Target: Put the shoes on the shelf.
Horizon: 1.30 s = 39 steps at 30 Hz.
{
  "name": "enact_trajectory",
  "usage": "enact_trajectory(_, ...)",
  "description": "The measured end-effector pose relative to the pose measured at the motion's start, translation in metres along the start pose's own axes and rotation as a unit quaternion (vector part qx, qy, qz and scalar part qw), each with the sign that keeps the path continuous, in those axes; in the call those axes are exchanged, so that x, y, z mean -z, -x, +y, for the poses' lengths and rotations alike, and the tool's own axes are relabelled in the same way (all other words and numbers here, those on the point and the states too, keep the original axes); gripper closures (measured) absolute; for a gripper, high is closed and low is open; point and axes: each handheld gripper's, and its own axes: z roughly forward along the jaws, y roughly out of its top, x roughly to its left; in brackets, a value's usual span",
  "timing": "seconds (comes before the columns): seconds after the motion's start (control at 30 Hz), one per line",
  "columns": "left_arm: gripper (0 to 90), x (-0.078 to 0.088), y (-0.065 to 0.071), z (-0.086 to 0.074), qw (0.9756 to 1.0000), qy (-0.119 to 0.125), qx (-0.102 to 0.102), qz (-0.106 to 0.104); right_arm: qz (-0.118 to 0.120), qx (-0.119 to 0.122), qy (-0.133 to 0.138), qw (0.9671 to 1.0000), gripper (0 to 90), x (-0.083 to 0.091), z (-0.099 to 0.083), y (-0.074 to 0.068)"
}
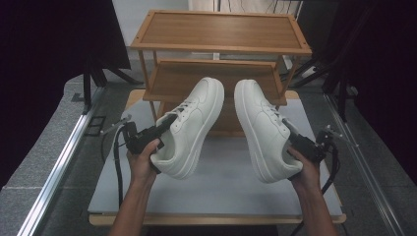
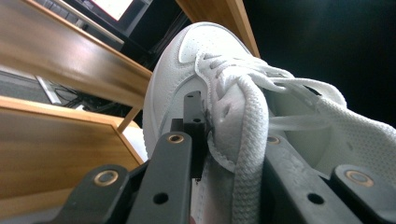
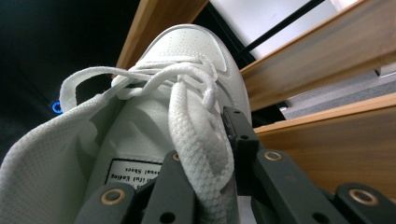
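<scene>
Grey table (image 1: pixel 216 196), wooden shelf rack (image 1: pixel 221 34)

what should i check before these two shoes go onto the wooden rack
1. Left gripper shut on the left shoe at its laced edge: ok.
2. Right gripper shut on the right shoe the same way: ok.
3. Both shoes lifted off the table: ok.
4. Shoes apart, not touching: ok.
5. Rack top shelf free: ok.
6. Middle shelf space behind the toes: cannot tell.
</scene>
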Motion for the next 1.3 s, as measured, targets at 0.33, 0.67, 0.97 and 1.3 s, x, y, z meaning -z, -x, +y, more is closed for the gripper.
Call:
enact_trajectory(0.33, 81.6, -0.013, -0.001, 0.018, 0.9999, 0.013, -0.002, 0.0, -0.005, -0.032, 0.003, 0.9995, 83.1, -0.017, 0.018, -0.003)
enact_trajectory(0.67, 81.6, -0.029, -0.013, 0.032, 0.9995, 0.021, 0.022, 0.013, -0.038, -0.037, 0.005, 0.9986, 82.9, -0.041, 0.031, -0.004)
enact_trajectory(0.97, 81.6, -0.043, -0.018, 0.039, 0.9975, 0.029, 0.01, 0.063, -0.081, -0.048, 0.013, 0.9954, 82.4, -0.061, 0.041, 0.002)
enact_trajectory(1.3, 81.3, -0.064, -0.018, 0.044, 0.9962, 0.023, 0.012, 0.083, -0.113, -0.042, 0.017, 0.9926, 81.9, -0.077, 0.052, 0.0)
